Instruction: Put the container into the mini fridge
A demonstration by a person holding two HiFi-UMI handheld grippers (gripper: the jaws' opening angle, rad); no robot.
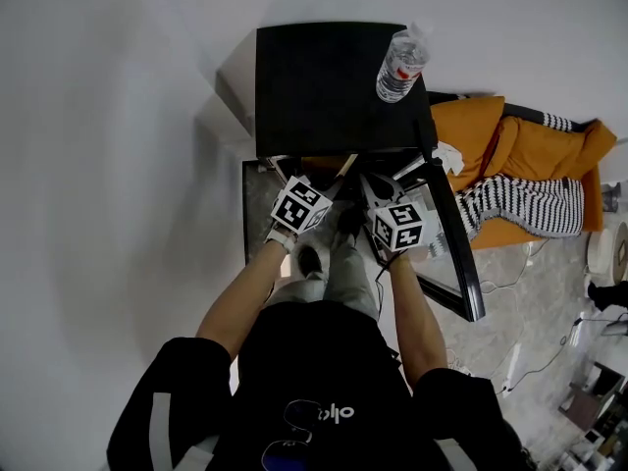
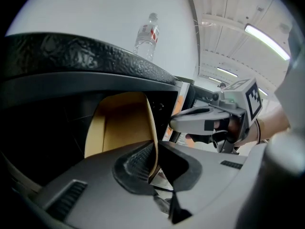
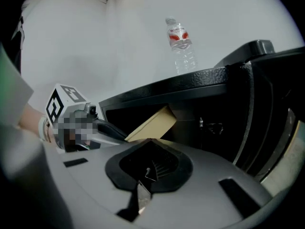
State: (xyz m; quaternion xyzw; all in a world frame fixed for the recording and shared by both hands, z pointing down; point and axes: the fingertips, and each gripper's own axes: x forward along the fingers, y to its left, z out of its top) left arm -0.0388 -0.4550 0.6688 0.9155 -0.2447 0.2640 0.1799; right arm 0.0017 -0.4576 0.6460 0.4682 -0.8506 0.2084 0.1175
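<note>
The left gripper [image 2: 155,168] had its fingers closed on the thin upright wall of the tan container [image 2: 124,128]. The container was tilted in the open mouth of the mini fridge [image 1: 314,86], at 12 o'clock from the person. The right gripper [image 3: 144,178], just beside the left one at its 3 o'clock, had its fingers pressed together on a thin pale edge; I could not tell if this edge was part of the container. The fridge door [image 1: 456,243] stood open toward 4 o'clock. On the black top surface, at the 1 o'clock corner, a water bottle [image 1: 400,65] stood upright. Farther at 3 o'clock was an orange sofa [image 1: 530,155].
</note>
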